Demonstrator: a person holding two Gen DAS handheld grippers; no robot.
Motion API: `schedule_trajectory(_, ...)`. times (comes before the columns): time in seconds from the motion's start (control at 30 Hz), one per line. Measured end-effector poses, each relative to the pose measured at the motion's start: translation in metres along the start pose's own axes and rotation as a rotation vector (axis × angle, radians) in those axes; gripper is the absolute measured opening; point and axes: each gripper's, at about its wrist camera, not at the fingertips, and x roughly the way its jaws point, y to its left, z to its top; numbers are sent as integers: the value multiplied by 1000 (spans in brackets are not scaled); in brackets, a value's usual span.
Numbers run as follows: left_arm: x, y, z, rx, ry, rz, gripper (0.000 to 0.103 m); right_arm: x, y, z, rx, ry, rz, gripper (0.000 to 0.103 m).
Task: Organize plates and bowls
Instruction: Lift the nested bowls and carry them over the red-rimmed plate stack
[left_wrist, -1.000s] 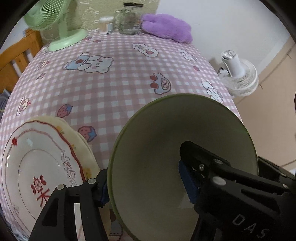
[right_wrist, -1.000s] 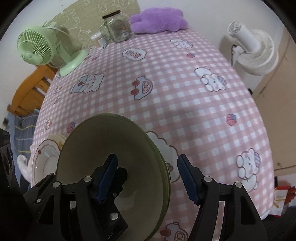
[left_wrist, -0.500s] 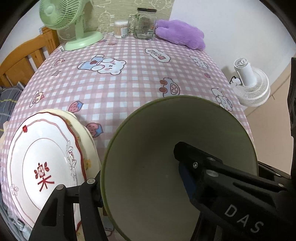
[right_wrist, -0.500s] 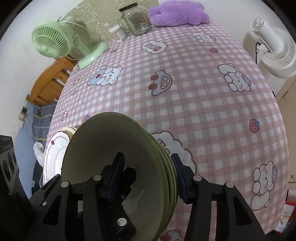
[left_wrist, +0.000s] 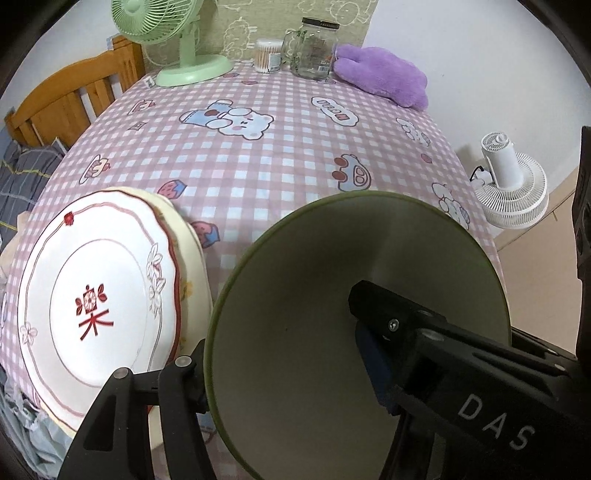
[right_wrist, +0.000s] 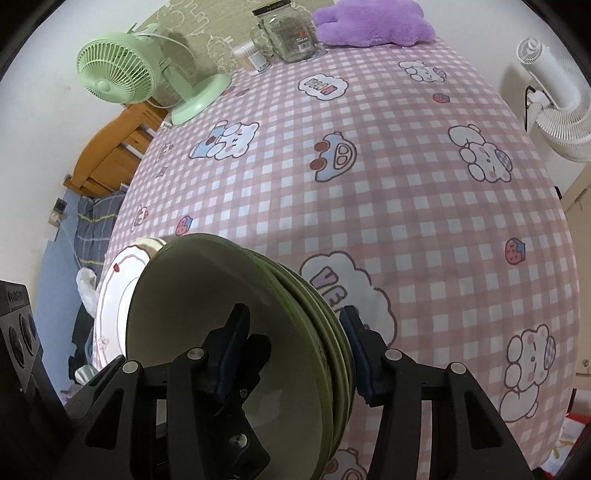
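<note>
The stack of green bowls (right_wrist: 236, 332) was tipped up on its side, with the open mouth facing the cameras and a little to the left. From the right wrist, the rims of a few bowls showed one behind the other. The bottom of the stack was cut off by the picture edge. The left gripper (left_wrist: 288, 354) had one finger inside the top bowl and one outside, hidden behind the rim; its jaws were closing a little on the bowl wall. The right gripper (right_wrist: 295, 354) was clenched on the stack, one pad inside and one on the outer bowl. Just left of the bowls, white plates (left_wrist: 92, 295) lay stacked on the tabletop (left_wrist: 277, 155), hanging over the near edge. The top plate had a red mark. The left gripper read "DAS". The label on the glass jar (left_wrist: 314, 50) was too small to read.
</note>
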Motion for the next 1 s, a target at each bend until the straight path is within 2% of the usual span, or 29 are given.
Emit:
schedule_trajectory(0.17, -9, 2, -4, -10, -1, -3, 61, -4, 3, -5, 6, 7, 0, 54)
schedule_trajectory(0.57, -37, 13, -4, 22, -39, -55, 60, -30, 27, -13, 16, -57, -45, 54)
schedule_trajectory(1.0, -69, 55, 3, 59, -57, -111, 59, -46, 83, -18, 53, -114, -95, 54)
